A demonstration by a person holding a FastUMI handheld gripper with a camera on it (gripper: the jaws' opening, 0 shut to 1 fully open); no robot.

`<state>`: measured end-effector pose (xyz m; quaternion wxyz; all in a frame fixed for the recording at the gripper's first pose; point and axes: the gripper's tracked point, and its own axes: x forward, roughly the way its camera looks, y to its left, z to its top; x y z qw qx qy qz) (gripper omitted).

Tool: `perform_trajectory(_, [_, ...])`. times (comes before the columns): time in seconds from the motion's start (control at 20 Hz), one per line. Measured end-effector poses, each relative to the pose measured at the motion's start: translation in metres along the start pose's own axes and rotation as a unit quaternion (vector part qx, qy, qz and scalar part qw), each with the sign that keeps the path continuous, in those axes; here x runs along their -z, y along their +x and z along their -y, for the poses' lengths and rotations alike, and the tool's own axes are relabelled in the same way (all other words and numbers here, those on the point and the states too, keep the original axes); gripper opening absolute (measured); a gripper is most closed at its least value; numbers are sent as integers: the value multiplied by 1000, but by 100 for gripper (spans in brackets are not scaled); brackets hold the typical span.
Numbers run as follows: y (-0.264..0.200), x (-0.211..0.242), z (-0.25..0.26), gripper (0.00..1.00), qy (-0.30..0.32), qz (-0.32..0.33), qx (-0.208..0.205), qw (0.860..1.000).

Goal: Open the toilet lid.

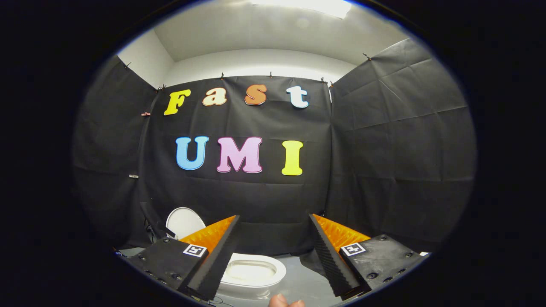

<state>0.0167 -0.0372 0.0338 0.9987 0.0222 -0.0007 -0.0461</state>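
Note:
A white toilet (pixel 277 269) stands low on the floor, below and between my fingers, its oval bowl open to view. Its white lid (pixel 183 221) stands upright behind the bowl, partly hidden by my left finger and resting near the black cloth wall. My gripper (pixel 274 216) is open, its two fingers spread wide with nothing between them. It hovers above the toilet and touches neither bowl nor lid.
Black cloth walls close the booth behind and on both sides. Grey floor (pixel 307 281) shows to the right of the toilet. Dark cables or a stand (pixel 150 232) sit left of the lid. A person's fingertip (pixel 281 302) shows below the fingers.

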Motion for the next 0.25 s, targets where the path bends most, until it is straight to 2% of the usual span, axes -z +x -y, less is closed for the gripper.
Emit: perform_trajectory(0.25, [-1, 0, 2, 98, 1, -2, 2, 1000])
